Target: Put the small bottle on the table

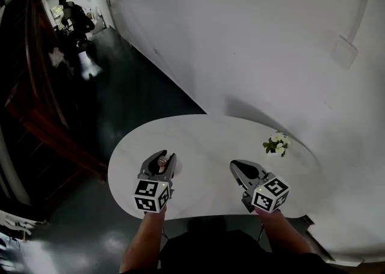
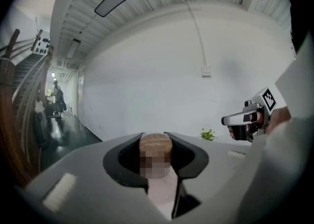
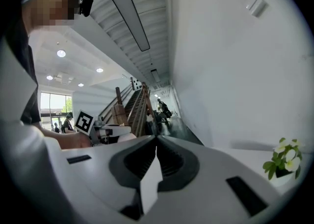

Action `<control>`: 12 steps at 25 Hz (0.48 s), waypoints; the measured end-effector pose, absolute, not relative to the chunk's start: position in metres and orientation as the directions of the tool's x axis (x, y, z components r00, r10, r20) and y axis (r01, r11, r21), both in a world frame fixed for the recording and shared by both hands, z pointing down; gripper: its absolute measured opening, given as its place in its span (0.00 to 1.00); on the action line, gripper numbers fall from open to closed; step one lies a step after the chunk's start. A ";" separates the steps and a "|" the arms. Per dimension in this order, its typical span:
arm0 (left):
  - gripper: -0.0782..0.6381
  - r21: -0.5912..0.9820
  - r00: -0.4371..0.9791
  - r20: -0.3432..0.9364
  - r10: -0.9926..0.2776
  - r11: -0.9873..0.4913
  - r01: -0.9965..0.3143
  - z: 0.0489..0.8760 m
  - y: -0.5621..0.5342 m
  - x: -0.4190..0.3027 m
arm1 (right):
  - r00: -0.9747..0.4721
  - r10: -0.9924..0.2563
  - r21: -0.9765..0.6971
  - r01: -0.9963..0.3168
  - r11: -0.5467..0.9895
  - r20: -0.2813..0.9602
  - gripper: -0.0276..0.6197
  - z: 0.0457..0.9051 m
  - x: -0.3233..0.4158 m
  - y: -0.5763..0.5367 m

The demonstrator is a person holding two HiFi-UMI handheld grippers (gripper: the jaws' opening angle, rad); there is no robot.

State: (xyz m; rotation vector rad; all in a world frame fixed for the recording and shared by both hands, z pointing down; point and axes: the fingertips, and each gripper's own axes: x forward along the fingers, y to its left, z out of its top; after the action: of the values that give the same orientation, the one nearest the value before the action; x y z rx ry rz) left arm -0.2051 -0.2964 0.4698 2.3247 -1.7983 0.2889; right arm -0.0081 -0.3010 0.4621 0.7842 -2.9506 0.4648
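My left gripper [image 1: 162, 157] hovers over the near left part of the white rounded table [image 1: 198, 137], shut on a small bottle [image 1: 162, 161]. In the left gripper view the bottle's brown wooden cap [image 2: 155, 144] sits between the two dark jaws of the left gripper [image 2: 155, 137], which press on its sides; the body below is mostly hidden. My right gripper [image 1: 235, 164] hangs over the near right part of the table, its jaws shut tip to tip with nothing between them [image 3: 157, 139]. Each gripper shows in the other's view: the right gripper [image 2: 231, 120], the left gripper [image 3: 109, 130].
A small potted plant with white flowers [image 1: 277, 143] [image 3: 283, 161] stands at the table's far right, close to the white wall [image 1: 252, 38]. Dark floor [image 1: 132, 98] and a wooden staircase [image 1: 36, 104] lie to the left; a person [image 1: 75, 17] stands far down the corridor.
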 end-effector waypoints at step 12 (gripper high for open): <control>0.28 0.015 0.360 0.285 -0.888 -0.372 -0.928 0.498 -0.302 -0.205 | -0.816 -0.557 -0.265 -0.577 0.773 0.152 0.06 0.474 -0.033 -0.305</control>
State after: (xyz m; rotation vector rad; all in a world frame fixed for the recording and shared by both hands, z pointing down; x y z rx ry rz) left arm -0.2052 -0.3018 0.4982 2.4433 -1.6494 0.3431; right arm -0.0329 -0.3048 0.4739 0.9272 -2.8962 0.4650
